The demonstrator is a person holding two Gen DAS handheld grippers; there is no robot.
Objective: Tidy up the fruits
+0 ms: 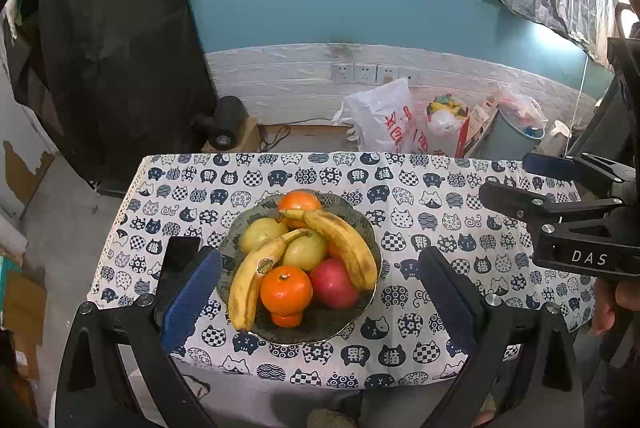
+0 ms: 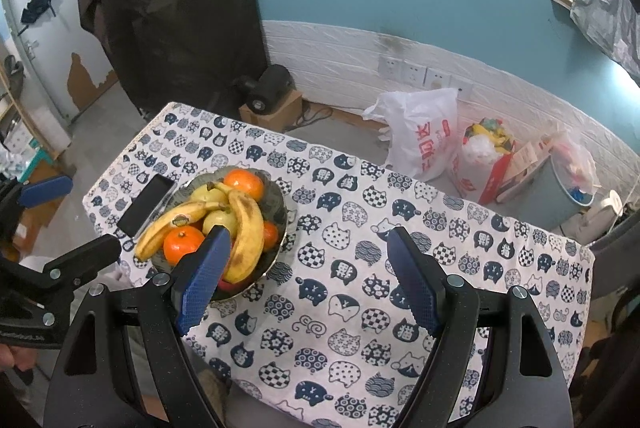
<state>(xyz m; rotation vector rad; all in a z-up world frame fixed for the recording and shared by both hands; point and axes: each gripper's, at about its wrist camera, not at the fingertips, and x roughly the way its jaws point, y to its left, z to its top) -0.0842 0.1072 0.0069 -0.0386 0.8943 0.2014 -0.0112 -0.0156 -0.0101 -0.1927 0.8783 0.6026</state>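
Observation:
A dark patterned bowl stands on the cat-print tablecloth. It holds two bananas, a front orange, a back orange, two yellow-green fruits and a red apple. My left gripper is open wide above the near side of the bowl, one blue pad on each side, gripping nothing. My right gripper is open over bare cloth just right of the bowl and is empty. It also shows at the right of the left wrist view as the right gripper.
A black phone lies on the cloth left of the bowl. Behind the table, white and red plastic bags, a grey bin and a black device on a box sit on the floor. A person's hand holds the right gripper.

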